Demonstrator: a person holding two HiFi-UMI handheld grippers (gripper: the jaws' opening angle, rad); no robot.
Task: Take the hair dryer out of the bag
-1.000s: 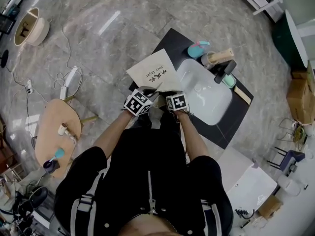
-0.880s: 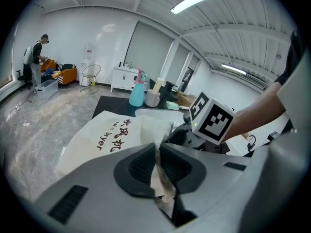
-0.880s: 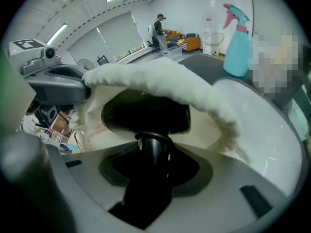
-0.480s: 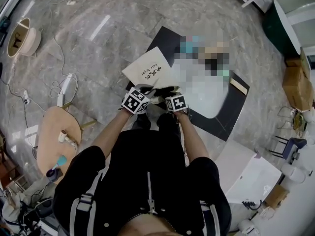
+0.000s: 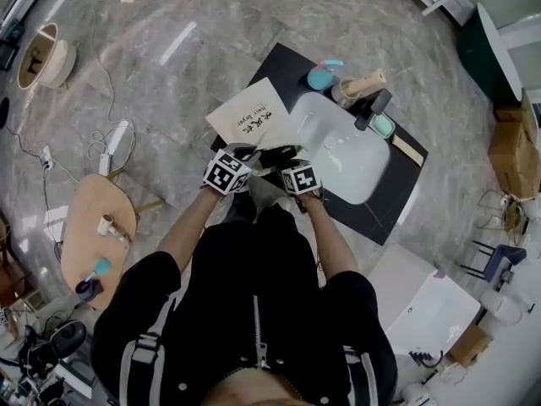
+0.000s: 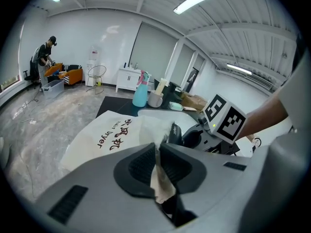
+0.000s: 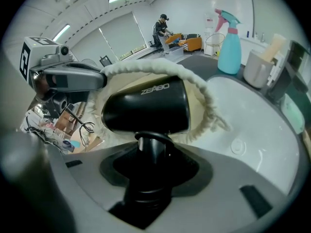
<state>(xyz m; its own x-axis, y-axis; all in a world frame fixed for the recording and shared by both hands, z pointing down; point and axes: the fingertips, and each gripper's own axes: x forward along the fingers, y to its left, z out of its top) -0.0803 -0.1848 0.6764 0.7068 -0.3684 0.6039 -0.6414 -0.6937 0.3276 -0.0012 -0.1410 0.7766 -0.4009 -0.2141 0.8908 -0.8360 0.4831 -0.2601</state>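
Observation:
A cream cloth bag (image 5: 247, 117) with dark lettering lies on the black mat (image 5: 397, 193), its mouth toward me. My left gripper (image 6: 158, 155) is shut on the rim of the bag (image 6: 116, 135), and a fold of cloth sticks out between its jaws. The black hair dryer (image 7: 146, 106) sits in the bag's corded opening, its barrel across the right gripper view. My right gripper (image 7: 148, 166) is shut on the dryer's handle. In the head view the left gripper (image 5: 226, 172) and the right gripper (image 5: 300, 178) are close together at the bag's mouth.
A white basin (image 5: 342, 146) lies on the mat beside the bag. Behind it stand a teal spray bottle (image 5: 323, 74), a cup with a wooden tool (image 5: 359, 85) and a dark device (image 5: 374, 108). Cables (image 5: 110, 134) and a small wooden table (image 5: 91, 235) are at the left.
The two grippers and the bag's mouth have shifted slightly up and left in the head view. Both grips look unchanged.

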